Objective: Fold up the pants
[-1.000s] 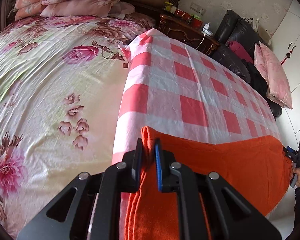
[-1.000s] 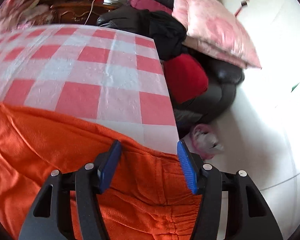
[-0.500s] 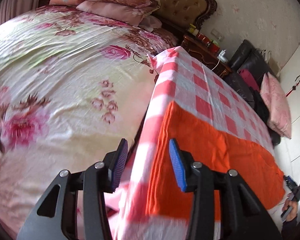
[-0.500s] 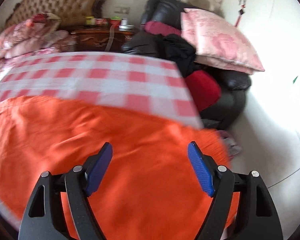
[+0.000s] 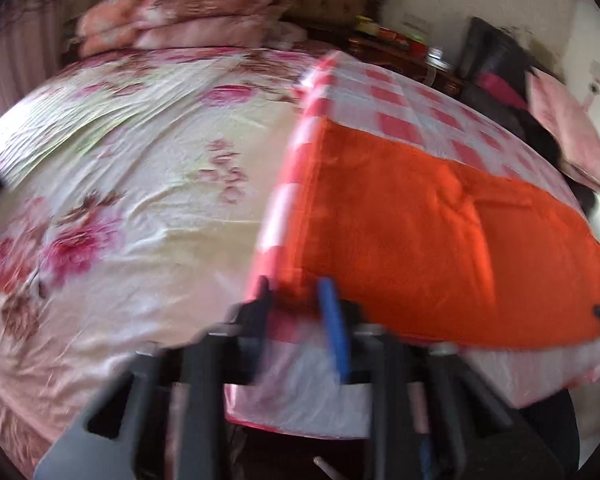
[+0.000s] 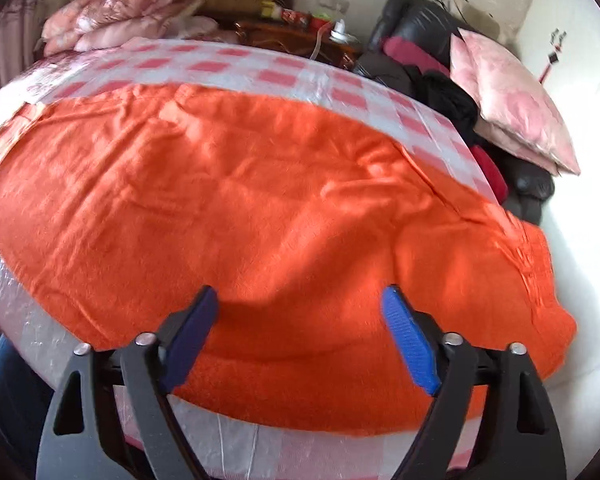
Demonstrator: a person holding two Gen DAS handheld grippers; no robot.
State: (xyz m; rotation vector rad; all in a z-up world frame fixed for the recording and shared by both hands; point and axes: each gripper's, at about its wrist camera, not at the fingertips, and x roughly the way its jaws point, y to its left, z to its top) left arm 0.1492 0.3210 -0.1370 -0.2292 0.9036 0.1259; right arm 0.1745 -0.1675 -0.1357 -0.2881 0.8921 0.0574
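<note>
Here, label by label:

Pants: the bright orange fabric pants [image 6: 284, 208] lie flat on the pink-and-white checked cloth [image 5: 400, 92] that covers the table; they spread from the cloth's left edge to its right end, where the gathered waistband hangs a little over the corner.

Left gripper: the black left gripper with blue pads [image 5: 296, 304] has just been closing. Its jaws stand narrow at the near left corner of the pants, with the orange hem and the checked edge between them; the view is blurred, so whether the pads press on the fabric cannot be told.

Right gripper: the black right gripper with blue pads [image 6: 300, 332] has just been opening. Its jaws are spread wide over the near edge of the pants and hold nothing.

Surroundings: a bed with a floral pink sheet [image 5: 132, 168] stands just left of the table; a pink cushion [image 6: 512, 104] rests on a dark leather sofa [image 6: 416, 16] at the right.
</note>
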